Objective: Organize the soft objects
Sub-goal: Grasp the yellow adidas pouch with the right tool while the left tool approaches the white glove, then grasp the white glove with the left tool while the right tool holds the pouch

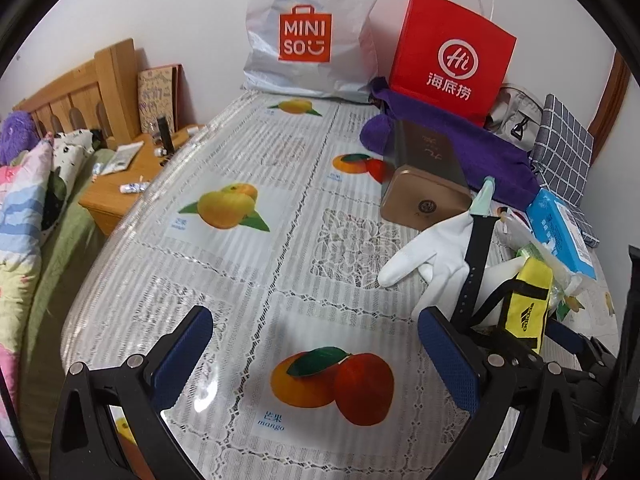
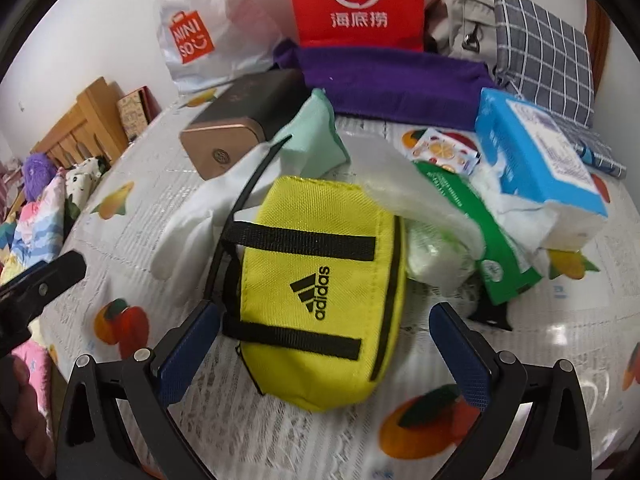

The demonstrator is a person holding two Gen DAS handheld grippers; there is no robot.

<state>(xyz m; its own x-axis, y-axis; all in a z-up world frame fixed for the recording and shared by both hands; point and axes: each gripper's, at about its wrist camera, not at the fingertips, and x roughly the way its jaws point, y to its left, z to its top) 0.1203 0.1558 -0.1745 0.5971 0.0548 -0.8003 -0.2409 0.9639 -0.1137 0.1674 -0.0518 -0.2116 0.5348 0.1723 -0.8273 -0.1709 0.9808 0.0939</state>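
A yellow Adidas pouch (image 2: 320,292) with black straps lies on the fruit-print tablecloth (image 2: 560,340). My right gripper (image 2: 326,352) is open, its two blue pads on either side of the pouch's near end without squeezing it. Behind the pouch lie a white glove (image 2: 188,232), a mint green cloth (image 2: 316,136) and a black strap (image 2: 256,184). My left gripper (image 1: 320,352) is open over bare tablecloth with nothing between its fingers. From there the glove (image 1: 432,256) and the pouch (image 1: 528,304) sit to its right.
A gold box (image 2: 228,136), a purple towel (image 2: 392,80), a blue tissue pack (image 2: 540,160) and a green packet (image 2: 492,248) crowd the table's right side. A red paper bag (image 1: 452,52) and a Miniso bag (image 1: 308,28) stand against the wall. A bed (image 1: 24,208) lies left.
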